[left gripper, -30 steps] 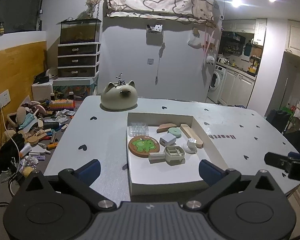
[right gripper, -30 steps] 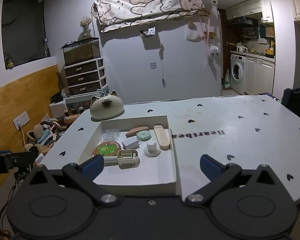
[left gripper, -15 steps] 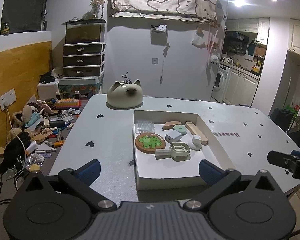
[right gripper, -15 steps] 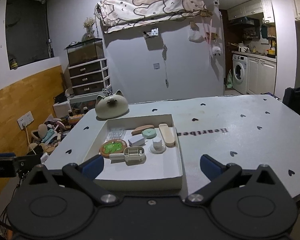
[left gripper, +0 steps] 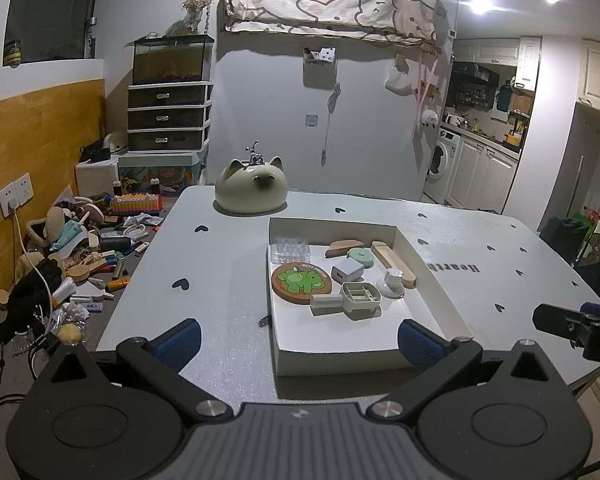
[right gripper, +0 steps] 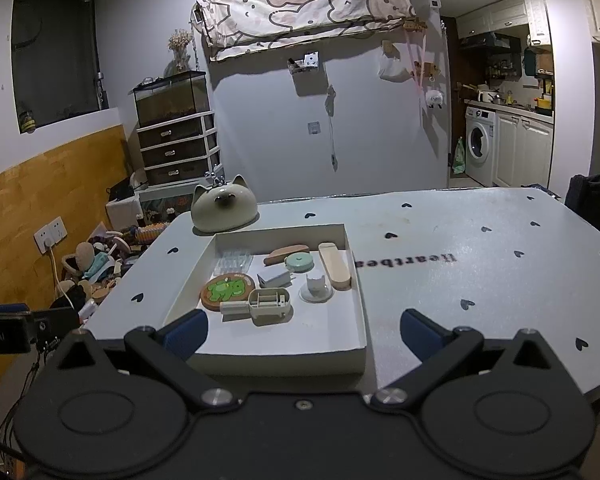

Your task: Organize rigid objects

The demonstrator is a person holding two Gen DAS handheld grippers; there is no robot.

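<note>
**Inspector A:** Presently, the rigid items all lie inside the shallow white cardboard tray (left gripper: 428,276) on the grey heart-printed table (left gripper: 220,264): a round brown coaster with a green frog design (left gripper: 301,282), a white square charger block (left gripper: 347,271), a mint-green round disc (left gripper: 360,256), a long beige wooden bar (left gripper: 393,263), a clear plastic ridged case (left gripper: 290,249), a pale green rectangular holder (left gripper: 360,296) and a small white cup on a saucer (left gripper: 392,282).

**Inspector B:** Position relative to the tools?

**Inspector A:** The tray sits ahead of both. From the left gripper (left gripper: 298,340) it lies forward and to the right; from the right gripper (right gripper: 304,330) it lies forward and slightly left. The bar's long axis runs away from the cameras, along the tray's right wall.

**Inspector B:** Jaw condition?

**Inspector A:** Both spread wide, nothing between the blue pads, each held short of the tray's near wall.

**Inspector B:** Nearer hand?

**Inspector A:** In my judgement the right one is better lined up, with its left pad over the tray's near left corner. Both are about equally close. The cream cat-shaped ceramic dish (left gripper: 252,194) stands beyond the tray, apart from it.
</note>
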